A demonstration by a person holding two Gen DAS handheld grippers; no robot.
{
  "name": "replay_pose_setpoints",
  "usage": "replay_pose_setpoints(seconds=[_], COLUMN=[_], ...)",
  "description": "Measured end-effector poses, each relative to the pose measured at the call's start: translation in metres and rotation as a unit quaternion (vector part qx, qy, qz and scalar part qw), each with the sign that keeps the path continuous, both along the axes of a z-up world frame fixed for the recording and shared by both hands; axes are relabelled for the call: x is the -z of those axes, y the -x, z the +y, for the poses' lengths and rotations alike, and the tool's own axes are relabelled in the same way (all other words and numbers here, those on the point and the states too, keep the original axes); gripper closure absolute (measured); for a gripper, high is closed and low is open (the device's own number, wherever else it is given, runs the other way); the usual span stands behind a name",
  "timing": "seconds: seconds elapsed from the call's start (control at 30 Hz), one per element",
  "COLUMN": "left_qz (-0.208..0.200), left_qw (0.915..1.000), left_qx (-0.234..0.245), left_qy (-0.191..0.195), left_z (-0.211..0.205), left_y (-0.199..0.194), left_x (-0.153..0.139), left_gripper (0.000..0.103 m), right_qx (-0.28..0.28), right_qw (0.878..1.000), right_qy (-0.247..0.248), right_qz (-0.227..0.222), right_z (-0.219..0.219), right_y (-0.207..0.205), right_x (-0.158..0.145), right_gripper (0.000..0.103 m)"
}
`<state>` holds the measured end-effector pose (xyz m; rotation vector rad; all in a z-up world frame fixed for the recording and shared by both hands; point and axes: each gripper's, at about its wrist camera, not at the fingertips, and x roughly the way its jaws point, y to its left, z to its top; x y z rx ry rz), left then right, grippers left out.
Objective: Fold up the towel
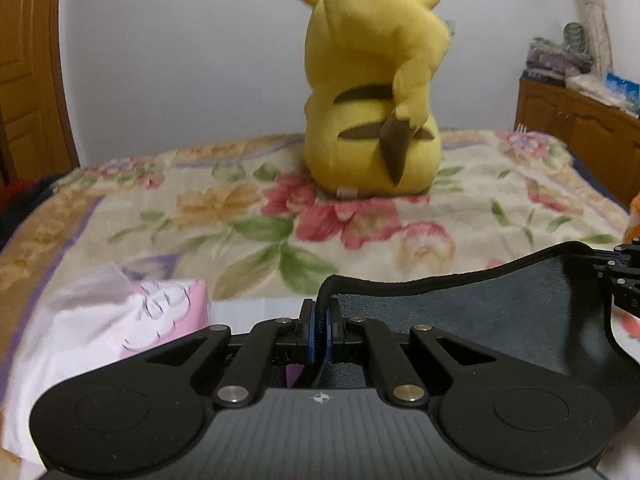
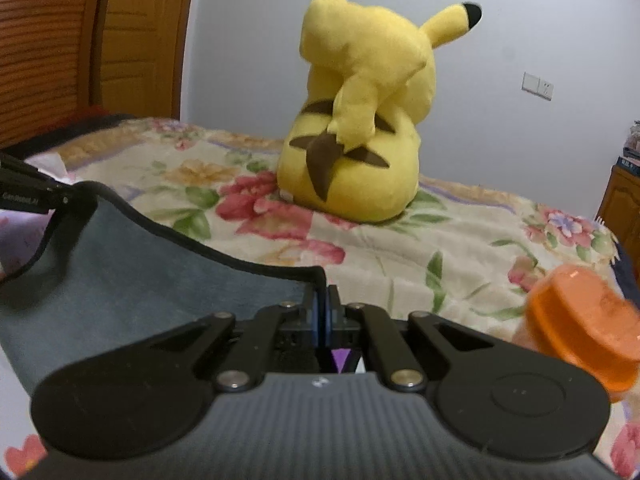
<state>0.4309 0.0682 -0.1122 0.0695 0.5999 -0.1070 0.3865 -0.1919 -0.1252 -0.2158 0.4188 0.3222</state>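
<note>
- Left wrist view: the left tongs (image 1: 320, 330) are pinched tight on the towel (image 1: 472, 320) at its near left corner.
- The right tongs (image 2: 323, 316) pinch its right corner.
- The grey towel hangs between them, above the flowery bed (image 2: 400, 256).
- A yellow plush toy (image 1: 372, 92) sits far back.

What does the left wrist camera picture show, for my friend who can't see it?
The left hand-held gripper is shut on a corner of a dark grey towel, with the right hand-held gripper at its far corner. Behind it, a yellow plush toy sits on a flowery blanket.
</note>
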Motion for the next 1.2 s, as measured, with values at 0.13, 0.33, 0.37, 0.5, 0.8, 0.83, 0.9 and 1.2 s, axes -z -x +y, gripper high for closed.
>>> replay_pose_setpoints(seconds=[0.13,0.33,0.37,0.5,0.8,0.83,0.9,1.2], left_qz=[0.016,0.018,0.019,0.008,0.007,0.009,0.012,0.009], left_qw=[0.9998,0.9998,0.9997,0.9998,0.9999,0.9998,0.9997,0.9995], left_qx=[-0.006,-0.009,-0.009,-0.007,0.008,0.011,0.017,0.027], left_qy=[-0.005,-0.007,-0.009,-0.014,-0.011,-0.010,-0.014,-0.014], left_z=[0.001,0.001,0.001,-0.002,-0.014,-0.016,-0.021,-0.033], left_y=[-0.006,-0.009,-0.009,-0.004,0.020,0.025,0.034,0.084], left_x=[0.014,0.019,0.019,0.014,-0.006,-0.008,-0.013,-0.045], left_gripper=[0.094,0.085,0.075,0.055,0.047,0.046,0.046,0.044], right_qx=[0.003,0.015,0.016,0.018,0.018,0.017,0.018,0.020], right_qw=[1.000,0.998,0.997,0.997,0.997,0.997,0.997,0.995], right_qy=[-0.006,-0.035,-0.036,-0.035,-0.042,-0.042,-0.046,-0.076], right_qz=[0.027,0.057,0.059,0.062,0.060,0.060,0.060,0.060], right_z=[0.000,-0.007,-0.007,-0.008,-0.016,-0.016,-0.019,-0.035], right_y=[-0.011,-0.018,-0.019,-0.018,0.008,0.012,0.023,0.075], right_x=[0.015,0.027,0.027,0.027,0.005,0.002,-0.005,-0.040], right_gripper=[0.099,0.098,0.098,0.089,0.061,0.061,0.060,0.059])
